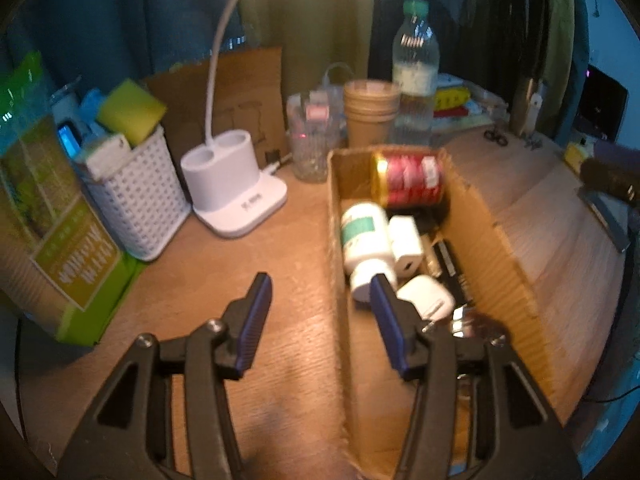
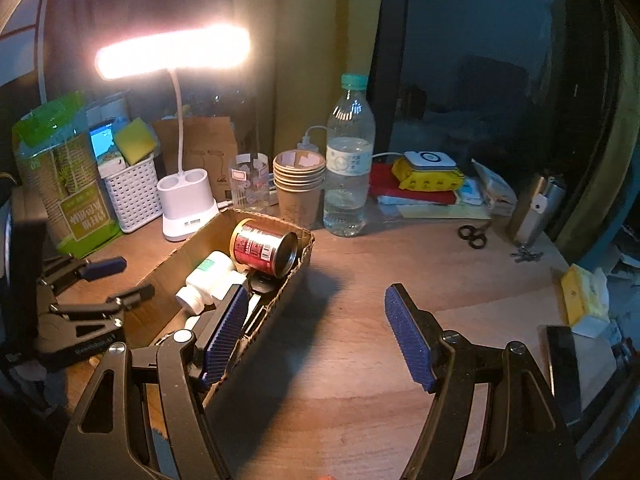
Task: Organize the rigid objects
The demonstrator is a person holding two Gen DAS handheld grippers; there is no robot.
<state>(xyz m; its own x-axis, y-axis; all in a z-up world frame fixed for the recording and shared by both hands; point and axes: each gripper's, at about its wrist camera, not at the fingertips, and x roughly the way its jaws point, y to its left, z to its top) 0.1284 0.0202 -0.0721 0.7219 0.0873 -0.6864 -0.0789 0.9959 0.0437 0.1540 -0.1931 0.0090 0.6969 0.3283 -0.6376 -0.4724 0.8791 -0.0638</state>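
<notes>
An open cardboard box point(image 1: 494, 248) lies on the wooden desk. Inside it a red can point(image 1: 408, 178) lies on its side at the far end. Nearer are a white bottle with a green label point(image 1: 366, 240), a white charger cube point(image 1: 406, 246), a white plug adapter point(image 1: 426, 296) and some dark items. My left gripper point(image 1: 320, 284) hovers open and empty above the box's left wall. In the right wrist view the same box point(image 2: 280, 300), can point(image 2: 264, 250) and bottle point(image 2: 210, 276) show. My right gripper point(image 2: 316, 296) stands open and empty over the box's right wall and the desk. The left gripper point(image 2: 134, 278) appears at the left.
Along the back stand a green carton point(image 2: 64, 196), a white basket point(image 2: 132, 196), a lit desk lamp point(image 2: 186, 204), a glass jar point(image 2: 250, 182), stacked paper cups point(image 2: 300, 188) and a water bottle point(image 2: 348, 160). Scissors point(image 2: 472, 236), keys point(image 2: 526, 256) and a tissue pack point(image 2: 586, 300) lie at the right.
</notes>
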